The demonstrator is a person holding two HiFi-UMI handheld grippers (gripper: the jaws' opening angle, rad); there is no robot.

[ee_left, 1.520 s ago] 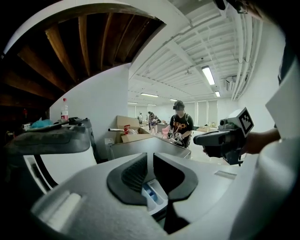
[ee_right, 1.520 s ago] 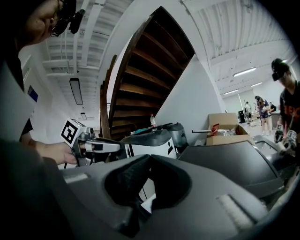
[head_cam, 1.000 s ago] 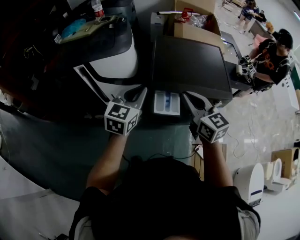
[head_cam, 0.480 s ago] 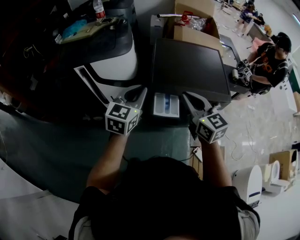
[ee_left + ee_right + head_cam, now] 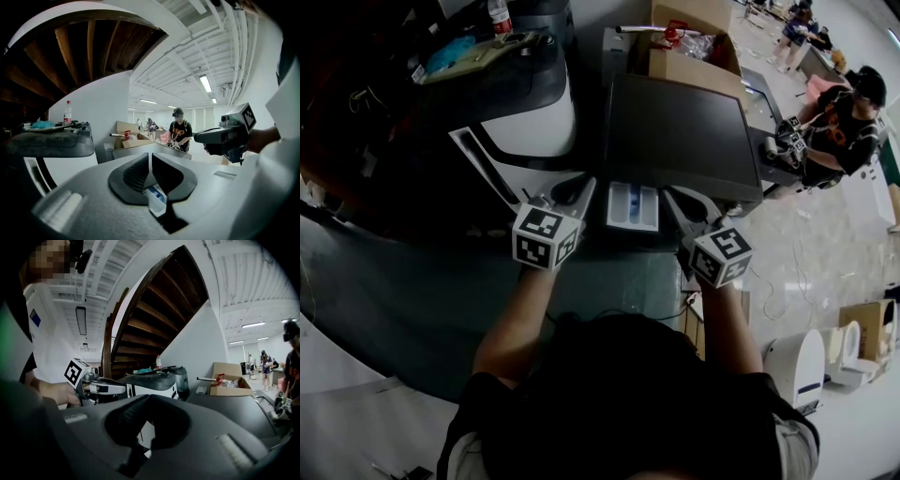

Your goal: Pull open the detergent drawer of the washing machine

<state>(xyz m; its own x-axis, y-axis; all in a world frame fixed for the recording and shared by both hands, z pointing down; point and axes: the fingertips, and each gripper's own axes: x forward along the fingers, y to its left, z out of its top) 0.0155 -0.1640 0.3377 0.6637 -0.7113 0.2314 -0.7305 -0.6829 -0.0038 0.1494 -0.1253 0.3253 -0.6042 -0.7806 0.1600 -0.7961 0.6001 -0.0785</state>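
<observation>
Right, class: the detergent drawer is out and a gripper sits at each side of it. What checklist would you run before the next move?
1. Detergent drawer out of the washing machine: ok, its compartments show.
2. Drawer fully extended: cannot tell.
3. Left gripper free: ok, jaws together on nothing, left of the drawer.
4. Right gripper free: ok, jaws together on nothing, right of the drawer.
5. Bystander clear of the machine: ok, stands apart at the right.

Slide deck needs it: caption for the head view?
Head view: detergent drawer pulled out of the dark washing machine, left gripper and right gripper flanking it, neither gripping it.
</observation>
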